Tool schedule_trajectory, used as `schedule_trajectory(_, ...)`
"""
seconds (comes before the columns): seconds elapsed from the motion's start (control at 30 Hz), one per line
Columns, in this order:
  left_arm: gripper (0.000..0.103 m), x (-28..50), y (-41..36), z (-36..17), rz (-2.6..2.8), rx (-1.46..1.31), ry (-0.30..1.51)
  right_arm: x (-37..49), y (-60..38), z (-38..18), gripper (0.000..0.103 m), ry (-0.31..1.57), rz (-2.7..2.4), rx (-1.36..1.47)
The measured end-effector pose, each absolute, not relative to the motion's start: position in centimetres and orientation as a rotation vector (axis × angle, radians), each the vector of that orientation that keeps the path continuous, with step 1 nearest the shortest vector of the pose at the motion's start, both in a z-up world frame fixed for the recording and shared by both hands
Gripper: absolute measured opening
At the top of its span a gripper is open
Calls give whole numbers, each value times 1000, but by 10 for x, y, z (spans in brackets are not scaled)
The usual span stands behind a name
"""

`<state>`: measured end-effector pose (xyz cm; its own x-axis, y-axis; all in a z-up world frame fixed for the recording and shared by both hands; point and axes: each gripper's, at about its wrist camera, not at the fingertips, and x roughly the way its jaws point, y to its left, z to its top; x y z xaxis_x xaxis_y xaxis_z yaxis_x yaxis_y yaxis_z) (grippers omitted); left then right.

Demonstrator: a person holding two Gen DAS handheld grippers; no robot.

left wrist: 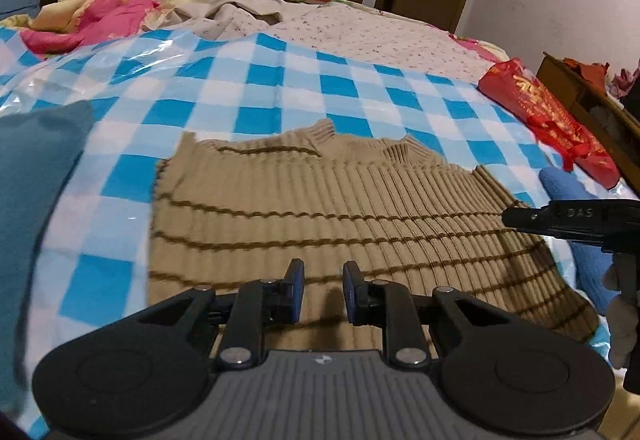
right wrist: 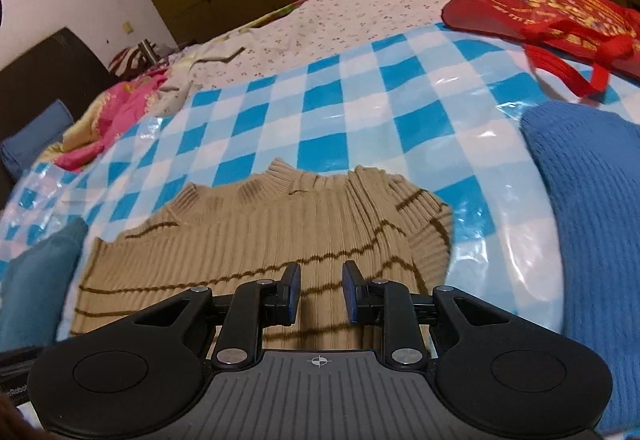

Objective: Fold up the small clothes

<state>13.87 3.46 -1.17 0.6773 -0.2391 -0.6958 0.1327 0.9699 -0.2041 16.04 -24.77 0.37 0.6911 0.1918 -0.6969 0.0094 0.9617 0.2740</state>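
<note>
One tan ribbed knit sweater with brown stripes [left wrist: 320, 208] lies flat on the blue-and-white checkered plastic sheet [left wrist: 260, 80]; two claws, left [left wrist: 323, 290] and right [right wrist: 321, 290], both spread, pinching nothing.

Two close wrist views — shared sweater [left wrist: 320, 208] [right wrist: 256, 240]

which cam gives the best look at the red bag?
Right wrist: the red bag sits large at top right, gold print and handles visible. Left wrist shows the bag smaller, foreshortened at the right edge.
</note>
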Motion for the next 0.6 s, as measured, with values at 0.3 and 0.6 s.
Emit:
schedule_trajectory(0.3,33,123,26,-33,-224,-129,790,166,-270,-11,21,844,47,364)
schedule_trajectory(0.6,36,104,10,-40,-265,-75,763,156,-263,-7,22,881,-43,226)
